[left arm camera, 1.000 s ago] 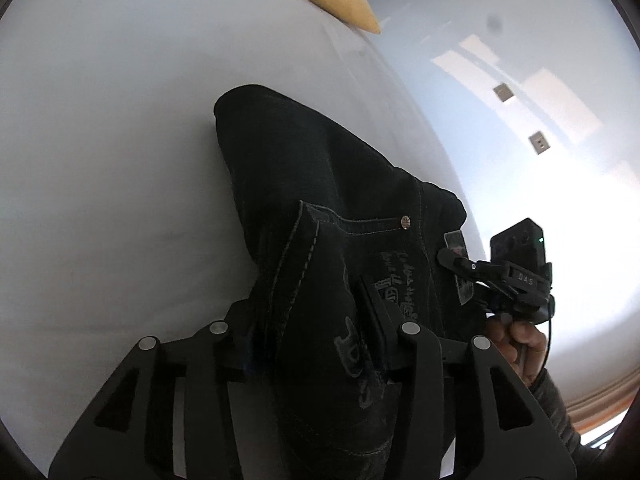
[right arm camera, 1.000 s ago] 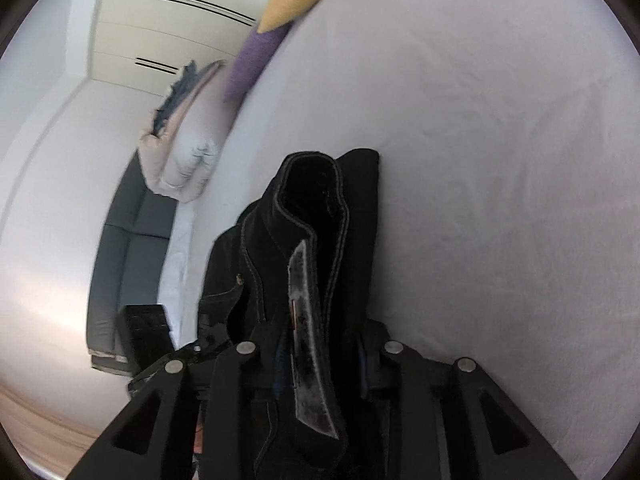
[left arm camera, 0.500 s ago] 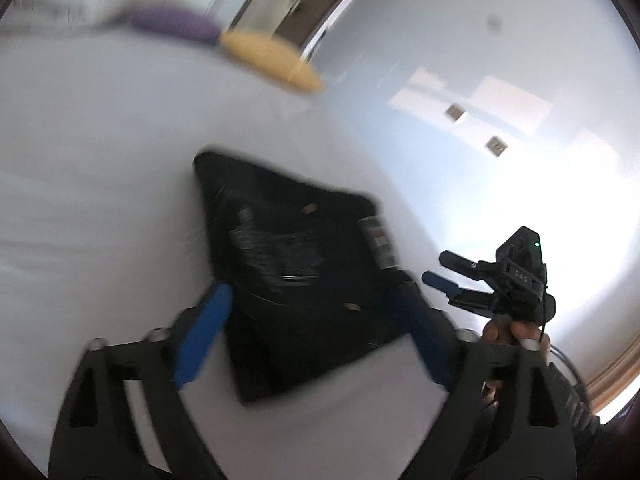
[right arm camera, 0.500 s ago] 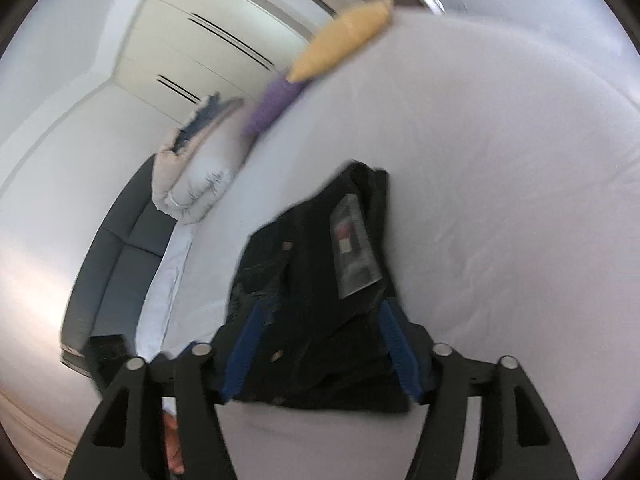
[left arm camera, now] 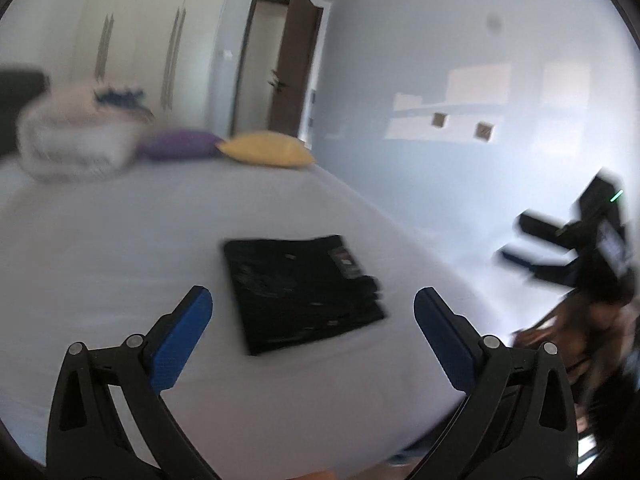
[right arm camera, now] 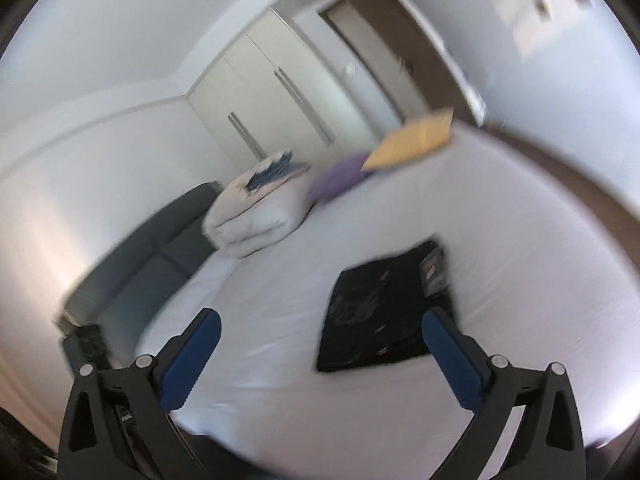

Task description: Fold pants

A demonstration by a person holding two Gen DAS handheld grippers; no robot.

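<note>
The black pants (left arm camera: 300, 288) lie folded into a flat rectangle on the white bed (left arm camera: 120, 240), also seen in the right wrist view (right arm camera: 384, 316). My left gripper (left arm camera: 312, 300) is open and empty, held back above the bed with the pants beyond its blue fingertips (left arm camera: 188, 320). My right gripper (right arm camera: 320, 328) is open and empty, its right finger (right arm camera: 448, 344) overlapping the pants' edge in view. The right gripper also shows blurred at the right of the left wrist view (left arm camera: 520, 240).
A yellow pillow (left arm camera: 266, 155), a purple pillow (left arm camera: 176, 150) and a folded white duvet (left arm camera: 76, 140) lie at the bed's far end. A dark sofa (right arm camera: 132, 264) stands beside the bed. A wardrobe (right arm camera: 272, 96) and an open door (left arm camera: 292, 64) are behind.
Both grippers let go of the pants, opened and pulled back and up. The pants now lie folded flat on the bed.
</note>
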